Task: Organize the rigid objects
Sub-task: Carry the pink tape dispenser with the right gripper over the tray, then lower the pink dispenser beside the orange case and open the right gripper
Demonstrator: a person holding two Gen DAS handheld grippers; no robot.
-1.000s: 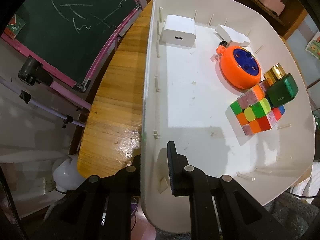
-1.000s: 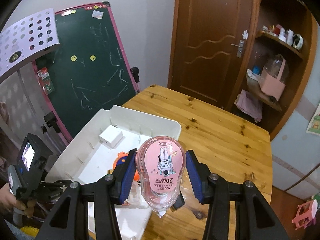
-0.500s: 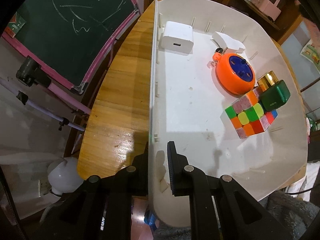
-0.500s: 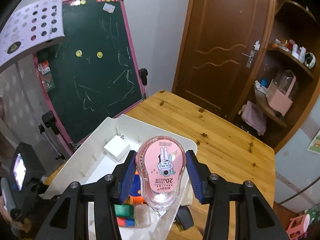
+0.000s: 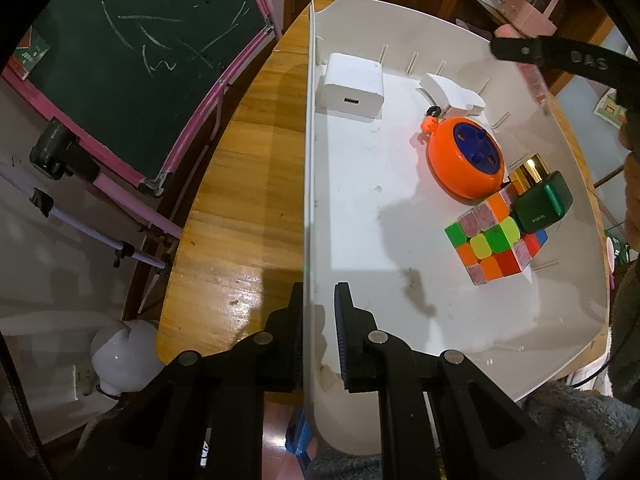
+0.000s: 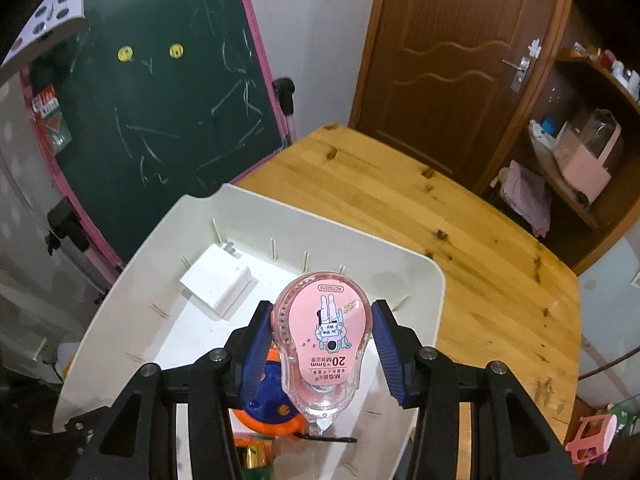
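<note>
Charger (image 5: 352,86), reel (image 5: 464,160), cube (image 5: 494,240) already in tray (image 5: 360,208). Tape (image 6: 324,340) clamped in right gripper (image 6: 322,354) above tray's 5 o'clock; not yet dropped. Left gripper (image 5: 318,336) jaws pinching tray wall.

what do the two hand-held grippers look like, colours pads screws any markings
The left hand-held gripper is matte black plastic, with angular linkage arms joined by round silver screws and thin black ribbed finger pads. The right hand-held gripper has the same black frame and silver screws, but its finger pads are dark blue. From the left wrist view, raised lettering shows on its black arm, too blurred to read fully.
</note>
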